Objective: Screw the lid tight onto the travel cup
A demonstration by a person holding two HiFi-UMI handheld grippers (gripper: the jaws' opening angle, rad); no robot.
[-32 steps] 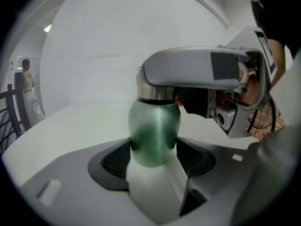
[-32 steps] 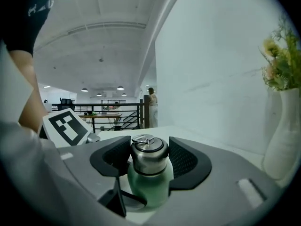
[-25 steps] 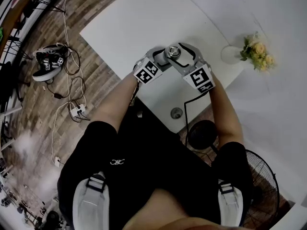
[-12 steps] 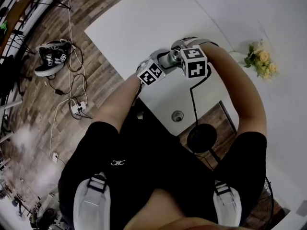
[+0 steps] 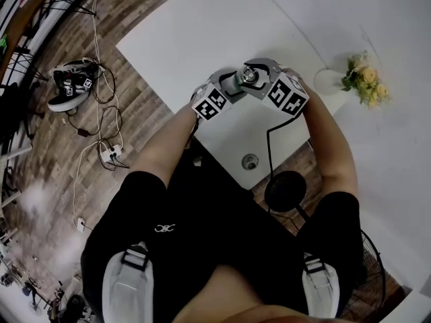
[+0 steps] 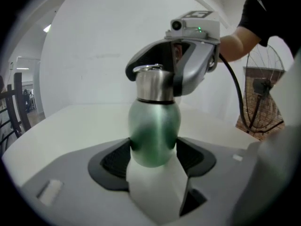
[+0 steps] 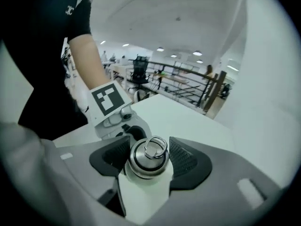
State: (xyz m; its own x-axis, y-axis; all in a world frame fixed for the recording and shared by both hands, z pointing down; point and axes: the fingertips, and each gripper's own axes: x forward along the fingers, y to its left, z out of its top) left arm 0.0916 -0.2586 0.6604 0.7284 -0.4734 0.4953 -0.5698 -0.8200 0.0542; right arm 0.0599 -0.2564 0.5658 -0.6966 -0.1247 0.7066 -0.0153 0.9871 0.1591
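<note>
Between the pads of the left gripper (image 6: 153, 157): the travel cup (image 6: 154, 126), clamped on its rounded green body, upright, standing at the near edge of the white table (image 5: 202, 32). Right gripper (image 7: 148, 160): comes down on the cup top from about 4 o'clock in the head view; its jaws have just been closing and now bear on the lid (image 7: 141, 166) from both sides. Left gripper enters from 7 o'clock. Lid: brushed steel, round, with a wire ring (image 7: 156, 149) on its crown; seated level on the cup mouth, no gap showing at the seam. Progress, as judged: lid placed and threaded on, tightening under way; whether it is fully tight cannot be told, so a final twist and letting go likely remain. Cup finish: matte green, smooth, likely slippery. Further out, at 3 o'clock of the cup: a vase of flowers (image 5: 360, 73), well apart.
</note>
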